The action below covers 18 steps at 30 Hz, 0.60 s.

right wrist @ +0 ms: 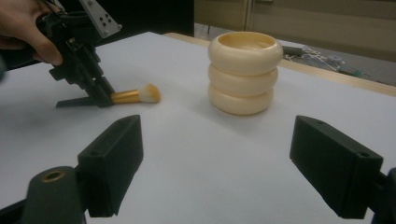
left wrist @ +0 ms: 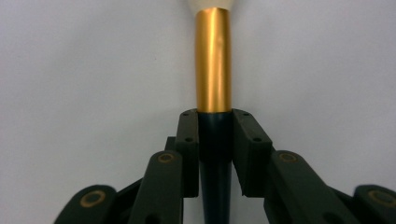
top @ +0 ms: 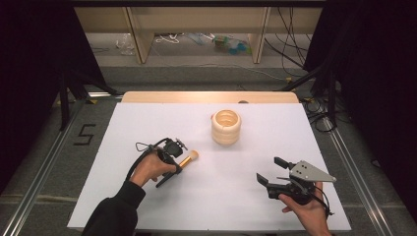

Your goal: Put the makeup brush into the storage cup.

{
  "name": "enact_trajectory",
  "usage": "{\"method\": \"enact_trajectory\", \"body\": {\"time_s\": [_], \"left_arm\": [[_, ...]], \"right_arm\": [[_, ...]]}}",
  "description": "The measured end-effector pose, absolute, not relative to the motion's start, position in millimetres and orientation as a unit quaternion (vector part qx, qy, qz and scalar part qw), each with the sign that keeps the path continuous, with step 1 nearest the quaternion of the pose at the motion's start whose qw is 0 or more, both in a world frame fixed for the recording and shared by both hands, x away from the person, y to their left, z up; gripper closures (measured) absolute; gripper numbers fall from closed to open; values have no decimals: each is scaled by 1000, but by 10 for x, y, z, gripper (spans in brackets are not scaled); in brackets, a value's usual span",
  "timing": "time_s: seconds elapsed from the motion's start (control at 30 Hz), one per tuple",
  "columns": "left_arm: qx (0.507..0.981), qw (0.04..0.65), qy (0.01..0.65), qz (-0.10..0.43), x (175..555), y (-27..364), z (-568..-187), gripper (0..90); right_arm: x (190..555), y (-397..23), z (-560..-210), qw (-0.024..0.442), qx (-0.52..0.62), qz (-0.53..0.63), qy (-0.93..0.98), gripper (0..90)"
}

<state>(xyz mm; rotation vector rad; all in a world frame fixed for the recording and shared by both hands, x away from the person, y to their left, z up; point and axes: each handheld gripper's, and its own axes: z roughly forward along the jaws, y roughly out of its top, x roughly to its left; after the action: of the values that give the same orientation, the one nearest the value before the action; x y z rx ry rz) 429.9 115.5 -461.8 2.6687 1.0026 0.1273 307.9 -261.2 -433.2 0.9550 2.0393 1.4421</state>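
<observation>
A makeup brush [top: 189,158] with a gold ferrule [left wrist: 213,60], pale bristles and a dark handle lies on the white table top [top: 147,123], left of centre. My left gripper [top: 176,168] is shut on the dark handle just behind the ferrule, both pads pressing on it [left wrist: 215,121]. The right gripper view has the same grip at its upper left, with the brush [right wrist: 135,95] pointing right from the left gripper [right wrist: 100,98]. My right gripper [top: 269,169] is held low at the front right, jaws wide open and nothing between them [right wrist: 219,158]. A cream ribbed cup [top: 226,127] stands upright behind the middle.
The cream ribbed cup [right wrist: 245,72] has an open top. A wooden edge [top: 209,97] runs along the far side of the table. Beyond it are the floor, cables and wooden shelf legs. Dark curtains hang on both sides.
</observation>
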Motion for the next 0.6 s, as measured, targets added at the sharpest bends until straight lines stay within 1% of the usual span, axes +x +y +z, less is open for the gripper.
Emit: {"method": "enact_trajectory", "body": {"time_s": [0.1,0.17,0.2,0.3,0.6], "left_arm": [[927,141,344,47,4295,1147,-4616,741],[928,142,341,50,4292,1144,-4618,742],[930,139,337,50,4293,1146,-4615,743],[931,139,335,48,4296,1150,-4613,743],[933,154,324,39,4308,1187,-4604,744]], "right_arm": [[3077,-2610,-4331,229,345,526,743,184],[3088,-2614,-4332,238,338,526,743,183],[3076,-2608,-4330,228,344,525,744,184],[3078,-2603,-4331,225,344,529,742,184],[3076,-2613,-4327,231,347,526,741,184]]}}
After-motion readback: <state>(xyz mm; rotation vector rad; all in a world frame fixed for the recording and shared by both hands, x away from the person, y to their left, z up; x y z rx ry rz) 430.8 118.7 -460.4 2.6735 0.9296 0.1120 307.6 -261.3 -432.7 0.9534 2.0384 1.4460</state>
